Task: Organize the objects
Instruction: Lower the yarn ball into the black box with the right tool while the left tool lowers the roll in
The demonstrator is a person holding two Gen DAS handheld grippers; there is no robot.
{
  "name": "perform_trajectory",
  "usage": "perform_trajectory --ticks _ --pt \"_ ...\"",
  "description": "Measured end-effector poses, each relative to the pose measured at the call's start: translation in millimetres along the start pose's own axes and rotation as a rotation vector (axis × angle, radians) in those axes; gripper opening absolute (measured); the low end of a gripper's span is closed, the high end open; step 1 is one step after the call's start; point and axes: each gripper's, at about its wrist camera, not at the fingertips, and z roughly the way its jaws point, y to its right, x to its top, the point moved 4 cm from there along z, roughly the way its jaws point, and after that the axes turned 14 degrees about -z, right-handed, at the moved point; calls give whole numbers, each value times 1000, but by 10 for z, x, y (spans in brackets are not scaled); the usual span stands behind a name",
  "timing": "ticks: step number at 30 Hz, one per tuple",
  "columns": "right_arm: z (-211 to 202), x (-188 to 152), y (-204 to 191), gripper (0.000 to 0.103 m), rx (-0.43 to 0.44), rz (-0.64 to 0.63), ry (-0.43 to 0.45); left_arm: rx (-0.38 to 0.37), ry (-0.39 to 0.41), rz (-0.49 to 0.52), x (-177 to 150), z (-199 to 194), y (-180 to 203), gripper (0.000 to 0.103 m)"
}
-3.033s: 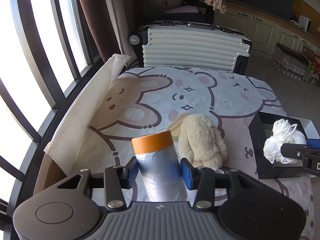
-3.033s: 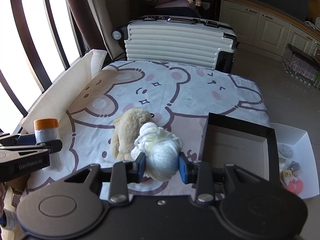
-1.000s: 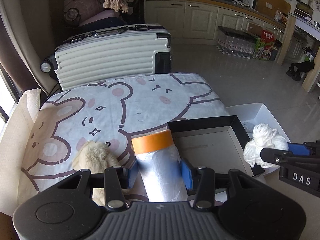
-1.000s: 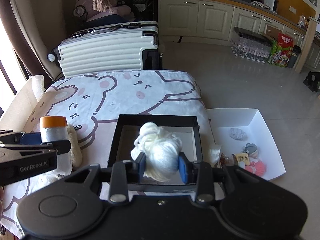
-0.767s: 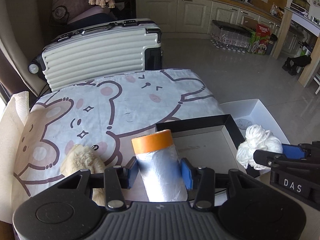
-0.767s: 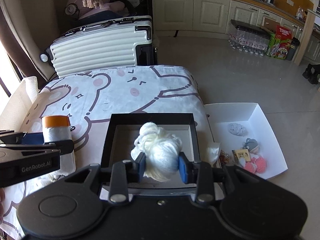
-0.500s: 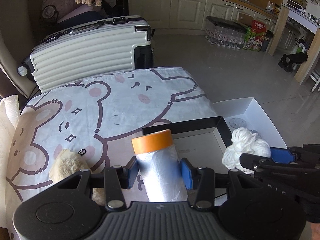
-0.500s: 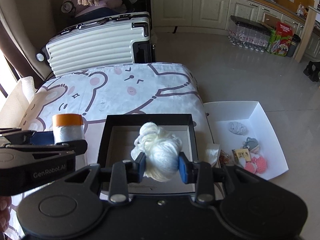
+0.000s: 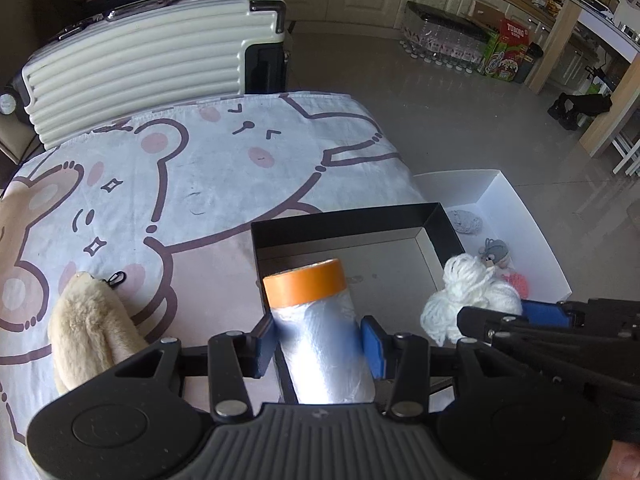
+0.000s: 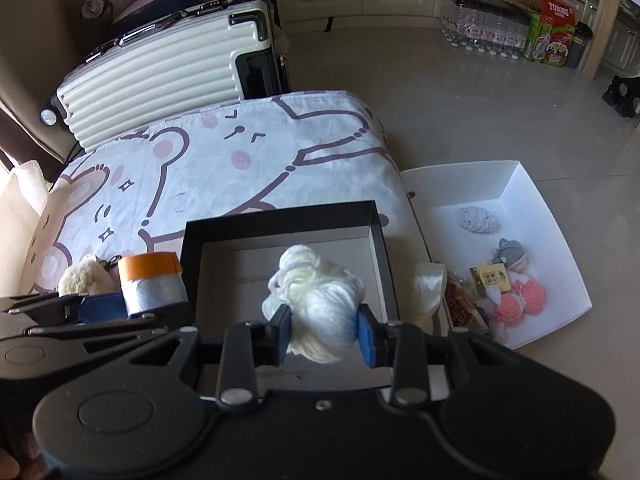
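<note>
I am holding a load in each hand so both can go into the black box (image 10: 280,216) together. My left gripper (image 9: 320,344) is pinching the film roll with the orange end (image 9: 316,320), its blue pads (image 9: 372,346) pressing on the plastic-wrapped body so the orange end is pointing away from me toward twelve o'clock, over the box's near left corner. My right gripper (image 10: 324,334) is pinching the white yarn ball (image 10: 320,308) around its middle; the soft strands are bulging past the pads, and it is hanging above the box's pale floor. I am tilting both grippers steeply downward, which I judge suits lowering them inside the walls. The plush toy (image 9: 88,320) is lying on the bear-print cloth (image 9: 200,168) at nine o'clock of the box, not yet collected. At three o'clock, the white tray (image 10: 520,184) is holding small knitted items.
</note>
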Motion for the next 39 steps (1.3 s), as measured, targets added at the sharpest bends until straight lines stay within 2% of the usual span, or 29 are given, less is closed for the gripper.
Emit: perform_trajectory --ticks 9,20,32,35,37,39 --pt "289 -170 116 35 58 43 -46 -10 -56 49 -76 235 63 47" --pt "479 -213 86 35 65 22 -93 30 -93 61 -109 428 35 47" --pt "616 -221 28 35 59 19 -125 44 -83 83 -142 411 7 47" --pt "635 -232 34 35 59 22 -130 49 -79 94 -151 388 19 49" --pt "644 -233 37 35 55 26 -132 72 -63 114 -156 360 20 58" --pt "650 -235 37 35 52 30 -134 87 -40 132 -148 322 12 62"
